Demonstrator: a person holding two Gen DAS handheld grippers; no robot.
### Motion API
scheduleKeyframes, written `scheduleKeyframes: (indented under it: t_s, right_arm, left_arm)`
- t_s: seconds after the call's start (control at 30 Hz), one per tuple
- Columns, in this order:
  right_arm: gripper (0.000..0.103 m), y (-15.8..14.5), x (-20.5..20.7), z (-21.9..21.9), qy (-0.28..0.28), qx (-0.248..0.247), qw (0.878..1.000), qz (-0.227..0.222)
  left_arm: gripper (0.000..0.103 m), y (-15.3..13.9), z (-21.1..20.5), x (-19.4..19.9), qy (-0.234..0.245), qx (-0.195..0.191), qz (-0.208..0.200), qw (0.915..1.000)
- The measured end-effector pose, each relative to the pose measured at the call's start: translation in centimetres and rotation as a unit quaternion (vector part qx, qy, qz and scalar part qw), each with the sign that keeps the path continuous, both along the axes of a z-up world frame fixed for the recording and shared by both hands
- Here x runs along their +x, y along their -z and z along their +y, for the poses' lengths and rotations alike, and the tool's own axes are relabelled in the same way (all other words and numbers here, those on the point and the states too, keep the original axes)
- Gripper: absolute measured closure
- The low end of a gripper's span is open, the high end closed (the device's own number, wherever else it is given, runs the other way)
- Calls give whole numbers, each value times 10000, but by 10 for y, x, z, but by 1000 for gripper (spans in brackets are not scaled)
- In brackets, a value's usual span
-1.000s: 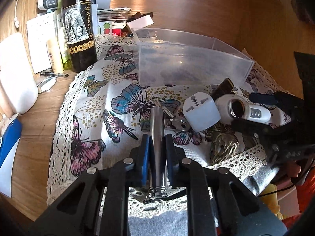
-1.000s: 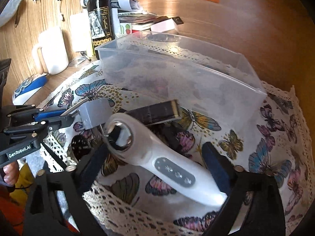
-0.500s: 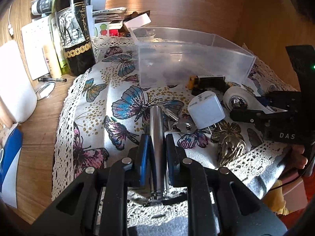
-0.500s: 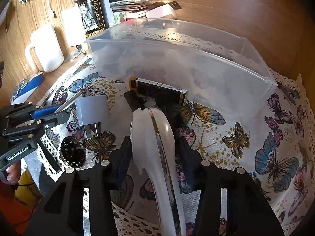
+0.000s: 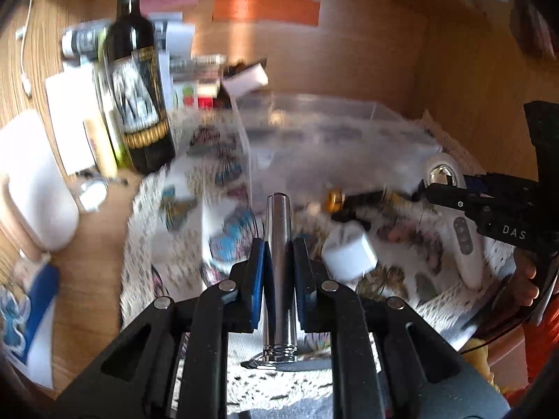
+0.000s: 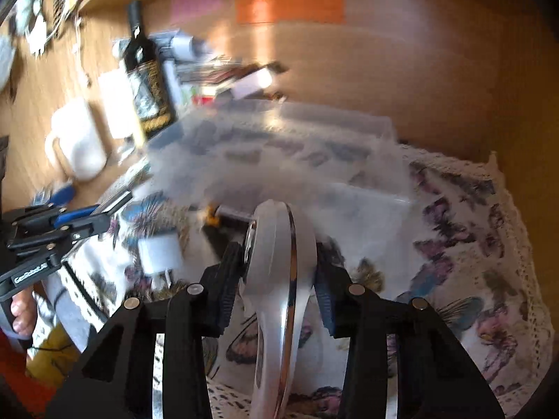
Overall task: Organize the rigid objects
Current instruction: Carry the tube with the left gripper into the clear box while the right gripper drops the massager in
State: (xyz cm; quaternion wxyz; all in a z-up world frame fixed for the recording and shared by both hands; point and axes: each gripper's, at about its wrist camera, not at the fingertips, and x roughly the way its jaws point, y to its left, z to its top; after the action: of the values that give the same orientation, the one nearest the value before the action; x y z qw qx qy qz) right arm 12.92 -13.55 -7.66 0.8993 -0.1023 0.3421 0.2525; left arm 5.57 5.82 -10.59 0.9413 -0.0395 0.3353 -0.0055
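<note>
My left gripper (image 5: 278, 262) is shut on a silver metal tube (image 5: 278, 230) and holds it above the butterfly cloth (image 5: 195, 209). My right gripper (image 6: 277, 272) is shut on a white handheld device (image 6: 279, 279) with a chrome ring, also lifted; it also shows in the left wrist view (image 5: 454, 209). A clear plastic bin (image 5: 332, 139) stands just beyond both grippers, and shows in the right wrist view (image 6: 297, 153). On the cloth lie a white plug adapter (image 5: 349, 251) and a dark tube with a gold cap (image 5: 356, 197). Both views are motion-blurred.
A wine bottle (image 5: 139, 80), papers and small boxes (image 5: 206, 76) stand at the back left. A white mug (image 6: 78, 146) sits left on the wooden desk (image 5: 94, 279). The wooden back wall (image 5: 349, 63) rises behind the bin.
Both grippers have risen with their objects and moved toward the bin. The right gripper closed on the white device and lifted it off the cloth. The views are now blurred.
</note>
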Motion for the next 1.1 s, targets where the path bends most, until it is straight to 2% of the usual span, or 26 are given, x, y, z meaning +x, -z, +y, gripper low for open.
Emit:
scheduleKeyframes:
  t_s: [0.33, 0.7, 0.9, 1.1]
  right_arm:
    - [69, -53, 6, -18, 274, 561, 9960, -645]
    - [69, -105, 33, -13, 457, 667, 9868, -1401]
    - [69, -102, 61, -1, 479, 364, 9881, -1413]
    - [69, -79, 88, 15, 450, -126, 9915, -1213]
  left_arm:
    - [88, -47, 2, 19, 60, -49, -512, 9987]
    - [88, -94, 0, 56, 83, 58, -969, 9952]
    - [88, -106, 3, 91, 13, 120, -1082, 9941]
    - [88, -95, 11, 135, -76, 88, -844, 9964]
